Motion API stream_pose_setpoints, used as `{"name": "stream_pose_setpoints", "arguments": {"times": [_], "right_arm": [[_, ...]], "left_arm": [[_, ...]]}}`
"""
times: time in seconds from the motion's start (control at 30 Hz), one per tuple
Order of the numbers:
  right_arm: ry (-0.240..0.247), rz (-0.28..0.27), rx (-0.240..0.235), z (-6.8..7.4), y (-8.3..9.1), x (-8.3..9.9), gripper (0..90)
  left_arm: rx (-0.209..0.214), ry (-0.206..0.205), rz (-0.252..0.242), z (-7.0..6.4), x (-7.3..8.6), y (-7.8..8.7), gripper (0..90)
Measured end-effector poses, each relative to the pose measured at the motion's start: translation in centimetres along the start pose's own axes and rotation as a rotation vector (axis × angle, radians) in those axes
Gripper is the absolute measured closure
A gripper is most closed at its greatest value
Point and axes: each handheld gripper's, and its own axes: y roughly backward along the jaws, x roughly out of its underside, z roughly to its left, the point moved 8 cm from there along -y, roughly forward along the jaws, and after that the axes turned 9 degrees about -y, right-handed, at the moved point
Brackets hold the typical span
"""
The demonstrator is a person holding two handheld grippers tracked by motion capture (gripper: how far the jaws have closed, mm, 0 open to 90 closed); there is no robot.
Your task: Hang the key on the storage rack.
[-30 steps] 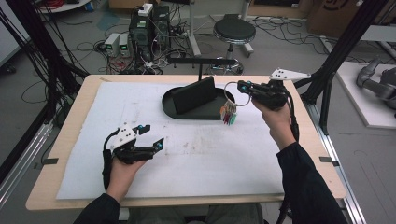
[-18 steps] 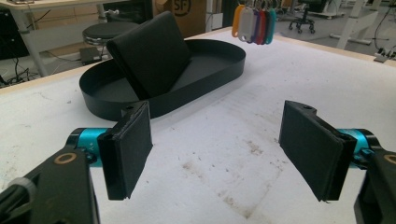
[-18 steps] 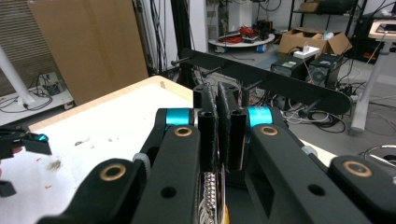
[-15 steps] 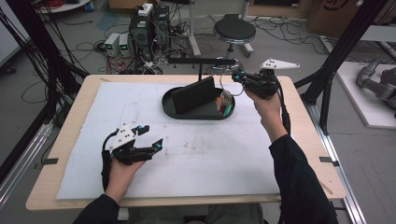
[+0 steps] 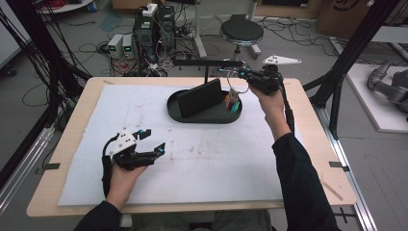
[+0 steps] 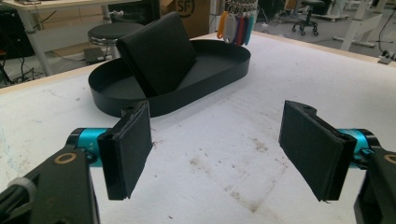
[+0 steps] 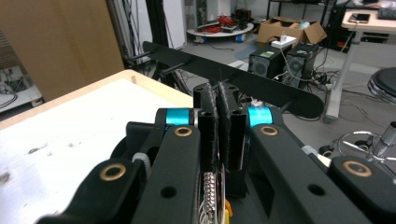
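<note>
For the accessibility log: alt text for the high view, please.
The right gripper holds a bunch of coloured key tags over the right end of a black oval tray. The left gripper rests open on the white mat.

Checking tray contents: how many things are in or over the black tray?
2: the black wallet leans upright in the tray; the bunch of key tags hangs over its right end from the shut right claw.
</note>
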Motion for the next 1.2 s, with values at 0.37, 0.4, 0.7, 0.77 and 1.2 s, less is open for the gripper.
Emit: {"name": "stream_pose_setpoints", "arguments": {"times": [0.37,0.4,0.7,0.77,1.2], "right_arm": [[-0.071,-0.022,0.045,-2.2,-1.4,0.4,87.8],[-0.071,-0.022,0.045,-2.2,-1.4,0.4,87.8],[-0.101,-0.023,0.068,-3.1,-2.3,0.7,87.8],[-0.102,-0.022,0.073,-3.3,-2.5,0.8,87.8],[-0.125,-0.026,0.086,-4.5,-3.0,1.0,87.7]], "left_arm": [[-0.002,0.005,0.0,0.1,0.2,0.1,25.5],[-0.002,0.005,0.0,0.1,0.2,0.1,25.5],[-0.004,0.007,0.001,0.2,0.3,0.1,25.5],[-0.003,0.005,0.003,0.2,0.4,0.1,25.4],[-0.005,0.007,0.003,0.3,0.5,0.2,25.5]]}}
